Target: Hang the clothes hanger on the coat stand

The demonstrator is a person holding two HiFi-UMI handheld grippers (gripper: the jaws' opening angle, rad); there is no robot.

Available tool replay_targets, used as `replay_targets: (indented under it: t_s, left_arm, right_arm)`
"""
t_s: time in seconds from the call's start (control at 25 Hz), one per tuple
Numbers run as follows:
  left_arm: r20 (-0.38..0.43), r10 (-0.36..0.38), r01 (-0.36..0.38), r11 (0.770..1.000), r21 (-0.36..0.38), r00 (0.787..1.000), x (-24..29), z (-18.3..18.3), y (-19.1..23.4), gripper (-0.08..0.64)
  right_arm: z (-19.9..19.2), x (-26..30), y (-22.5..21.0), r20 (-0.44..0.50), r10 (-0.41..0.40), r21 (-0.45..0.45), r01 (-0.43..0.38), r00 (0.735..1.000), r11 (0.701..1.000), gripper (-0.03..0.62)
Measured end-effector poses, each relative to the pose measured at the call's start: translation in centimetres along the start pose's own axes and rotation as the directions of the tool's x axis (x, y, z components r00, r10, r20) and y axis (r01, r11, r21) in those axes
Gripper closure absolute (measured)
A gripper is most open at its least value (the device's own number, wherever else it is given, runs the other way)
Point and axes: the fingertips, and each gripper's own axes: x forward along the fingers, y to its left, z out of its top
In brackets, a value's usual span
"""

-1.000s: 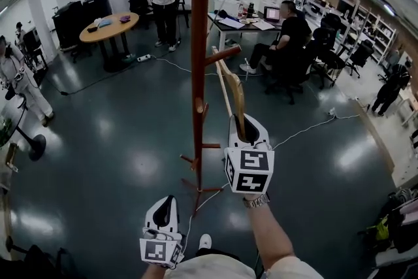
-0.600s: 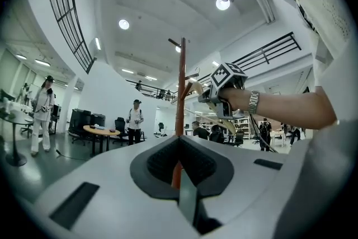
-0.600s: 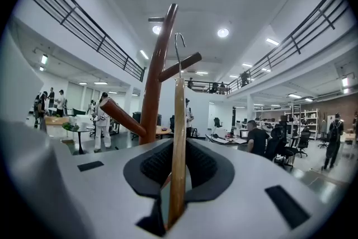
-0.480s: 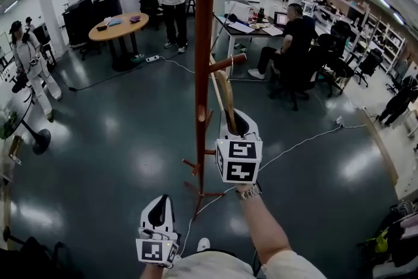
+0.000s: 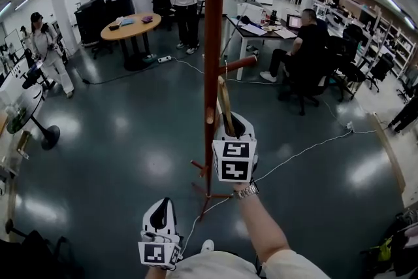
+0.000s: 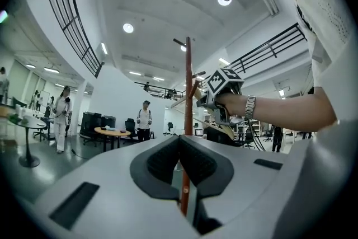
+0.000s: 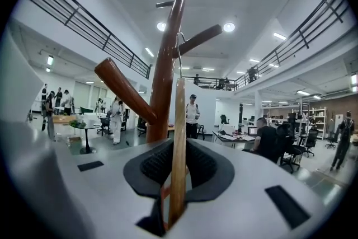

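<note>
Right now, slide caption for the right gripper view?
Right gripper clamps the hanger, hook close to a peg on the coat stand.

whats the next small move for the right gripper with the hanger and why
Probably lower the hanger slightly so its hook settles on the angled peg. The right gripper is shut on the hanger's wood, the hook is up beside that peg close to the pole, and I cannot tell that it rests there yet.

The coat stand (image 5: 210,42) is gleaming as glossy reddish-brown wood; the clothes hanger (image 7: 178,137) is showing paler, smooth wood; the dark floor (image 5: 124,140) at nine o'clock is shining glossily.
</note>
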Motion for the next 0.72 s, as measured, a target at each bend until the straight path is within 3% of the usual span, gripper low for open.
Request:
replay_targets:
  t_s: [0.72]
  left_arm:
    - [-0.002, 0.036, -0.036, 0.999, 0.015, 0.999, -1.0, -0.4, 1.4, 0.548]
  right_arm:
    - [-1.0, 1.3, 1.7, -0.020, -0.015, -0.015, 0.015, 1.000, 1.000, 0.526]
